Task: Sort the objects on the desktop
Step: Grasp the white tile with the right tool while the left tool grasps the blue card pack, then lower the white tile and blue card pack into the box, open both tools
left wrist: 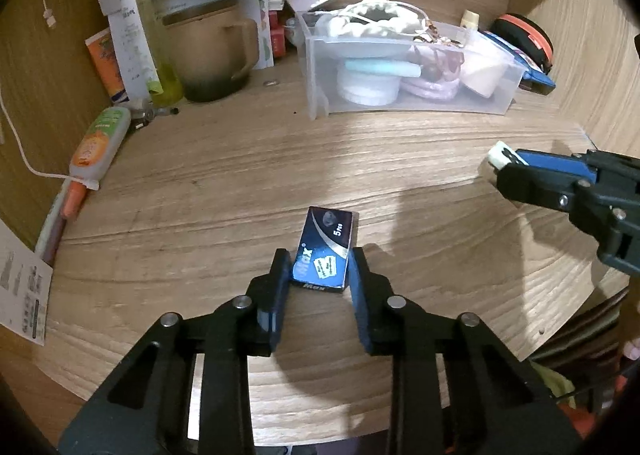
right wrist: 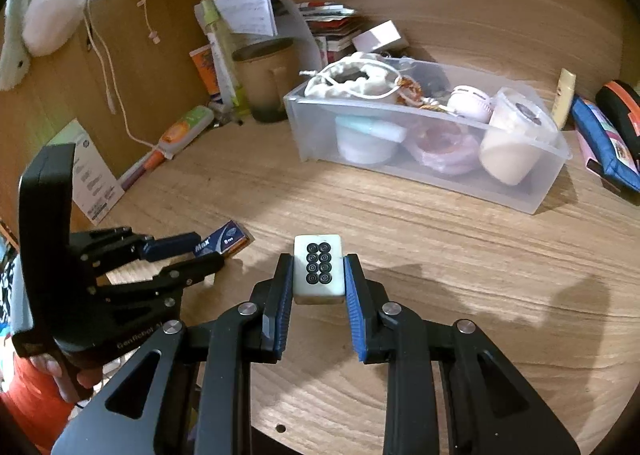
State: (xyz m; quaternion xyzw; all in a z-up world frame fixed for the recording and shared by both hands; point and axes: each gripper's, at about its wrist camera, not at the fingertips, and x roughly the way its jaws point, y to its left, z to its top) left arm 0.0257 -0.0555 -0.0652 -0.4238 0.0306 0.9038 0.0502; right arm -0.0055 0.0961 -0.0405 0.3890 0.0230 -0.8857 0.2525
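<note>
Blue blade box (left wrist: 325,251) lying flat on the wooden desk (left wrist: 224,183), well in front of the clear storage bin (left wrist: 404,105). Left gripper (left wrist: 319,267) brackets the box's near end, jaws narrow; whether the pads actually press it cannot be told. Right gripper (right wrist: 318,273), also well short of the bin, clamps a mahjong tile (right wrist: 319,267). Advisable: centre the box between the pads and close squarely before lifting, lest it pivot.

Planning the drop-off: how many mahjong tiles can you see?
1: a white rectangular mahjong tile with eight black circles, clamped in the right gripper above the desk. Others may hide inside the translucent plastic bin.
</note>
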